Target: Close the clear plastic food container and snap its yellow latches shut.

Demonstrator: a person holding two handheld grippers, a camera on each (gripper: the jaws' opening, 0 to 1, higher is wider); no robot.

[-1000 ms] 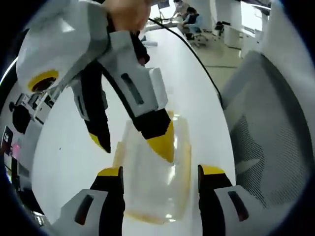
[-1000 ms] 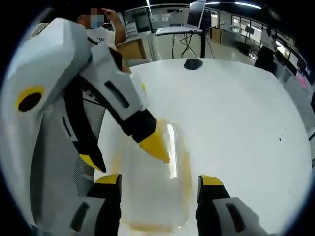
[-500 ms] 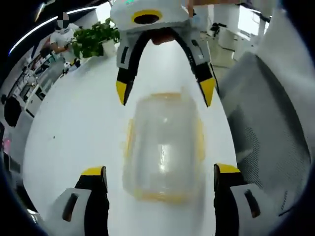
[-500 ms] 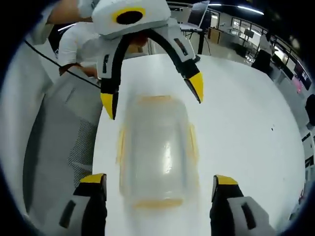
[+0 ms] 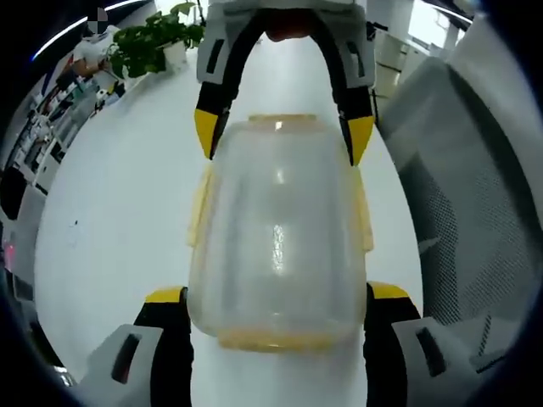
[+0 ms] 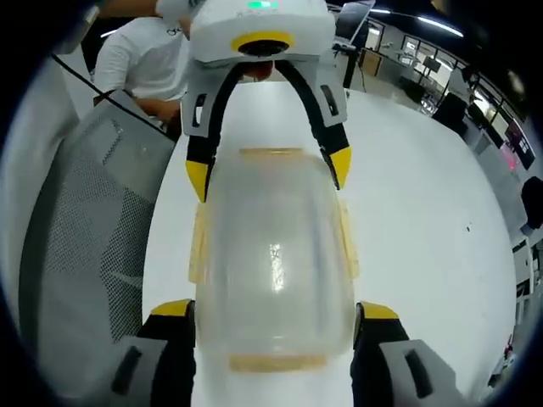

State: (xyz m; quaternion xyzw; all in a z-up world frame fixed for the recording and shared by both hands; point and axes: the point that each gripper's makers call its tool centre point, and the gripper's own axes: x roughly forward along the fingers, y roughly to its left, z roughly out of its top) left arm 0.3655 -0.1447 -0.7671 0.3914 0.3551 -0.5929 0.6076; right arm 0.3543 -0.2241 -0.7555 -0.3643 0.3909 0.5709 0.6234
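The clear plastic container (image 5: 278, 212) with pale yellow latches (image 5: 198, 208) lies lengthwise on the white table (image 5: 119, 195), its lid on top. My left gripper (image 5: 278, 294) is open, its yellow-tipped jaws flanking the near end. My right gripper (image 5: 283, 134) comes in from the top, open, straddling the far end. In the right gripper view the same container (image 6: 273, 254) lies between the right gripper's (image 6: 276, 309) jaws, with the left gripper (image 6: 268, 172) open around the opposite end. Whether the latches (image 6: 198, 242) are snapped down I cannot tell.
A grey mesh office chair (image 5: 462, 212) stands close against the table edge beside the container, also visible as the chair (image 6: 85, 229). A potted plant (image 5: 153, 47) sits at the far end. A person in a white shirt (image 6: 140, 59) is behind the chair.
Both grippers have closed in along the container from its two ends, so it now reaches between each pair of jaws. A second ago the grippers were angled over it.
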